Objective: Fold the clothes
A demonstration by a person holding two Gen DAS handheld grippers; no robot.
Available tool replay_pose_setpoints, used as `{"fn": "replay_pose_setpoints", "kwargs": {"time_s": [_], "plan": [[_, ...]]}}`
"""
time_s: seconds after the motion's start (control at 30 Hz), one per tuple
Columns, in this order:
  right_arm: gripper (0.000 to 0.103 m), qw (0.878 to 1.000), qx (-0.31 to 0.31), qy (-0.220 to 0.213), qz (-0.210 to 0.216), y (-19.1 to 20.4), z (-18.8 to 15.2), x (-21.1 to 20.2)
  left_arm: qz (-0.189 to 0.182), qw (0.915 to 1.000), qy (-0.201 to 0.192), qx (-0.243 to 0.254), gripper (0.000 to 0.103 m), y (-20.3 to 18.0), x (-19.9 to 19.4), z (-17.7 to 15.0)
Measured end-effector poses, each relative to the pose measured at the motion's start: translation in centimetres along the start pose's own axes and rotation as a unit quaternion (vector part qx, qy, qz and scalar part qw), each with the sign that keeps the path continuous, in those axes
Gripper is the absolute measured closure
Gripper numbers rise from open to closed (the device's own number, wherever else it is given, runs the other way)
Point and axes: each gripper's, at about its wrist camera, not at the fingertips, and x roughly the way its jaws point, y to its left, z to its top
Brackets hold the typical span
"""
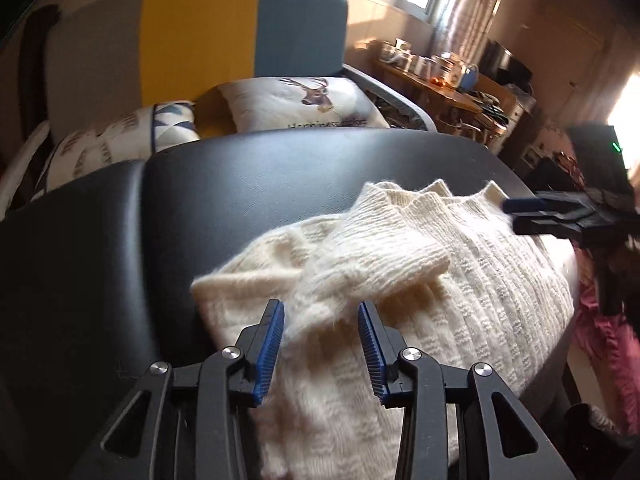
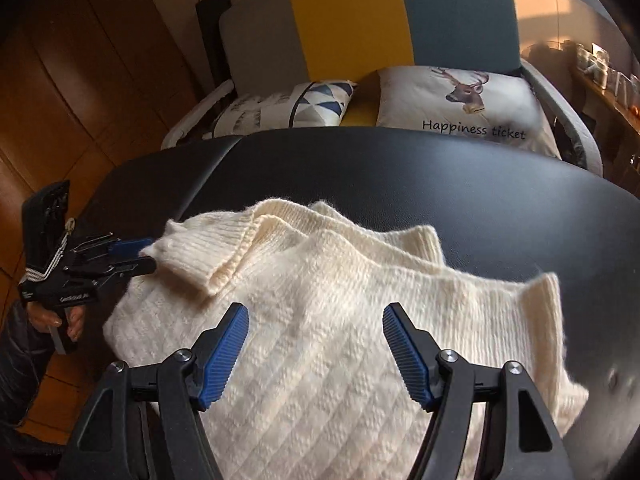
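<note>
A cream knit sweater (image 1: 480, 280) (image 2: 360, 272) lies on the black padded table (image 1: 260, 184) (image 2: 480, 200). One ribbed sleeve (image 1: 380, 256) (image 2: 208, 248) is folded across its body. My left gripper (image 1: 321, 306) is open, low over the sweater's left edge, with the sleeve's fuzzy base between its blue pads (image 1: 272, 344). Seen from the right wrist, the left gripper (image 2: 152, 255) sits right at the sleeve cuff, held by a hand (image 2: 60, 320). My right gripper (image 2: 315, 310) is open above the sweater's body, gripping nothing. In the left wrist view the right gripper (image 1: 509, 215) is beside the collar.
Behind the table stands a sofa (image 2: 360, 20) with a grey, yellow and teal back and a deer-print cushion (image 2: 460, 96). A cluttered wooden side table (image 1: 448, 84) is at the far right. Pink cloth (image 1: 608, 340) hangs off the table's right side. Wooden floor (image 2: 40, 160) lies to the left.
</note>
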Motion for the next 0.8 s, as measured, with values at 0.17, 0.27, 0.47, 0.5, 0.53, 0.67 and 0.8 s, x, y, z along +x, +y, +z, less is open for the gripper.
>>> {"fn": "replay_pose_setpoints", "kwargs": {"time_s": [0.17,0.27,0.47,0.5,0.53,0.67,0.8], "plan": [[0.038,0.996,0.043,0.075,0.009,-1.4,2.5,6.7,-0.053,0.9957,-0.001,-0.076,0.081,2.6,1.5,0.4],[0.089,0.997,-0.002,0.065,-0.041,-0.1,2.0,7.8,-0.115,0.9662,-0.010,-0.230,0.085,6.9,2.0,-0.4],[0.097,0.999,0.002,-0.009,-0.046,0.4,2.6,4.7,-0.196,0.8989,-0.040,-0.390,0.082,11.1,1.4,-2.9],[0.097,0.998,0.002,-0.013,-0.053,0.3,2.8,4.7,-0.195,0.8934,-0.057,-0.401,0.079,11.4,0.6,-3.0],[0.097,0.998,0.001,-0.014,-0.063,0.4,3.1,5.0,-0.181,0.8970,-0.073,-0.397,0.076,11.3,-0.4,-2.9],[0.097,0.996,0.006,0.000,-0.089,0.4,2.9,8.0,-0.154,0.9308,-0.110,-0.313,0.067,8.6,-3.6,-1.0],[0.088,0.996,0.023,-0.024,-0.084,0.1,2.2,8.2,-0.112,0.9757,-0.076,-0.172,0.064,2.7,-2.9,1.4]]}}
